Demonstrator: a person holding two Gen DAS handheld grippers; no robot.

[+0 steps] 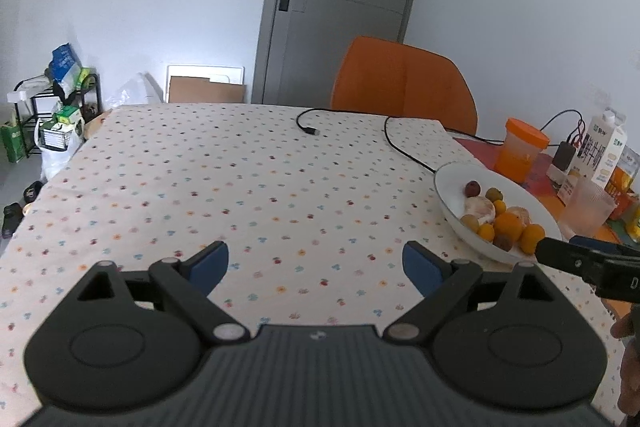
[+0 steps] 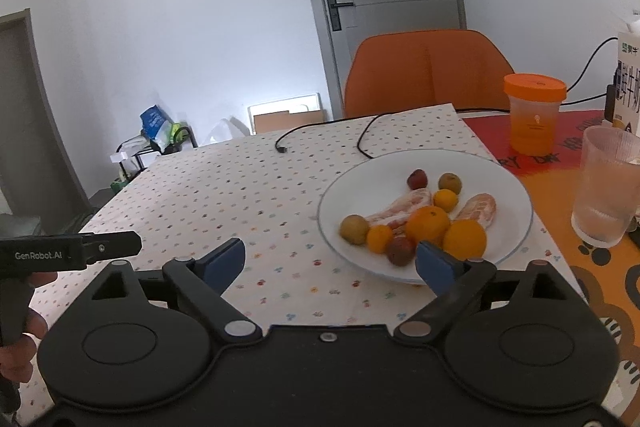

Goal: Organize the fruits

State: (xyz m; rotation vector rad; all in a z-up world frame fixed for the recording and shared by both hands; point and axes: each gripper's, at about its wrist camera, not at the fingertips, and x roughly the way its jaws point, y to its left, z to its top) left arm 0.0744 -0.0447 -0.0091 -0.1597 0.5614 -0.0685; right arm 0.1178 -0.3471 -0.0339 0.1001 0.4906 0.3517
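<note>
Beside fruit plate (image 2: 516,187), both claws (image 1: 316,265) (image 2: 330,259) wide, empty — "GenRobot.AI", carton (image 2: 629,79) perhaps milk.

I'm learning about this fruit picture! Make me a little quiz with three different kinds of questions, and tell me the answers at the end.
1. True or false: the right tool is squeezing an orange.
2. Pick one. The fruits lie on: A) a white plate B) a basket C) the orange chair.
3. Fill in: the orange-lidded cup stands ____ the plate, seen from the right wrist camera (nearer than / beyond).

Key
1. False. Both the right tool and the left tool are open and hold nothing.
2. A. Oranges, small round fruits and peeled pinkish segments all sit on the plate.
3. Beyond, toward the right.
</note>
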